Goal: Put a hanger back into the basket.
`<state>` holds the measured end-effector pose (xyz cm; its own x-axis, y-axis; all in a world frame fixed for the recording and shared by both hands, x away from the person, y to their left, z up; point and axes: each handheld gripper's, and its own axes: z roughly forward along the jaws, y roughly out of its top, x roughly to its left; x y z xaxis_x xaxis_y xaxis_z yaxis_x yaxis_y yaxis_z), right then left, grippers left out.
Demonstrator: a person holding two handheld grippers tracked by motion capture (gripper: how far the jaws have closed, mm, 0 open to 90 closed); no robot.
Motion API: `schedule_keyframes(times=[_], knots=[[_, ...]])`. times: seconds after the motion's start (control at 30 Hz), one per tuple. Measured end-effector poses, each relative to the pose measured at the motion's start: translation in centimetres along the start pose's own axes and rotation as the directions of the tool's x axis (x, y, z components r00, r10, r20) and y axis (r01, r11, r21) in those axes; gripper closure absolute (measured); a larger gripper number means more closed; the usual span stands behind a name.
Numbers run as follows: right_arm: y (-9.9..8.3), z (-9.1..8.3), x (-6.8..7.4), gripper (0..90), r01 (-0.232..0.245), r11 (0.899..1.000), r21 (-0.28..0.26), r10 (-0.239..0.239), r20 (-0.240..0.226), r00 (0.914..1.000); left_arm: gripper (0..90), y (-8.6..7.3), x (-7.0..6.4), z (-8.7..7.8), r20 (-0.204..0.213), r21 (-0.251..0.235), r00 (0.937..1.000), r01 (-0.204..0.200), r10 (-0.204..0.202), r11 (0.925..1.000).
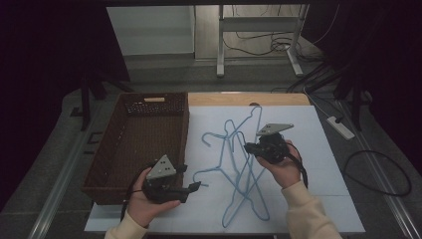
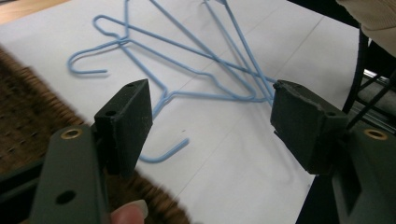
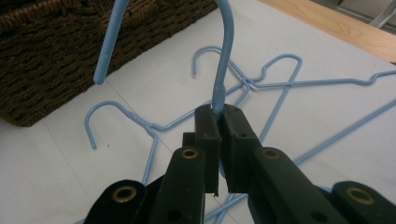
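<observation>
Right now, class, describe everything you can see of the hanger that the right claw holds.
The held hanger is thin, light blue wire, seemingly coated. The right claw is shut on the stem of its hook, whose curve arches above the jaws and ends at a blunt tip toward the wicker basket. In the high view its body runs down into the tangle of other blue hangers on the white table cover, crossing them. How much of it is lifted is unclear.

Your high view looks forward and down on the whole tabletop (image 1: 318, 164) from above your side. Each hand-held gripper camera sits low and close, looking along its own jaws across the white surface. All three views share the blue wire hangers (image 1: 244, 164) (image 2: 205, 70) (image 3: 261, 84) and the woven basket (image 1: 134, 144) (image 2: 23, 116) (image 3: 51, 51).
</observation>
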<state>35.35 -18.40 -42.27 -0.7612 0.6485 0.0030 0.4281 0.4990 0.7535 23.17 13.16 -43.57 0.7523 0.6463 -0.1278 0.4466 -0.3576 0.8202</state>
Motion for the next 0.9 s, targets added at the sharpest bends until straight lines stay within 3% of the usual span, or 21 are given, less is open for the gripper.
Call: schedule_keyframes(times=[0.4,0.63,0.77,0.9], knots=[[0.1,-0.1,0.7,86.2,0.006,1.000,-0.019,-0.006,0.003,1.0000,29.9,1.8,-1.6,3.3,0.040,0.034,0.9991,-0.012,0.011,0.9993],[0.1,-0.2,1.0,86.3,0.004,0.999,-0.037,-0.003,0.009,1.0000,30.3,2.2,-1.9,5.1,0.056,0.064,0.9984,0.004,-0.008,0.9979],[0.1,-0.1,1.1,86.3,-0.002,0.999,-0.038,0.003,0.014,0.9999,30.8,2.5,-1.9,6.5,0.073,0.085,0.9965,0.035,-0.041,0.9958],[0.1,-0.1,1.1,86.3,-0.006,0.999,-0.040,0.007,0.013,0.9999,31.4,2.7,-2.2,7.5,0.072,0.081,0.9965,0.036,-0.042,0.9961]])
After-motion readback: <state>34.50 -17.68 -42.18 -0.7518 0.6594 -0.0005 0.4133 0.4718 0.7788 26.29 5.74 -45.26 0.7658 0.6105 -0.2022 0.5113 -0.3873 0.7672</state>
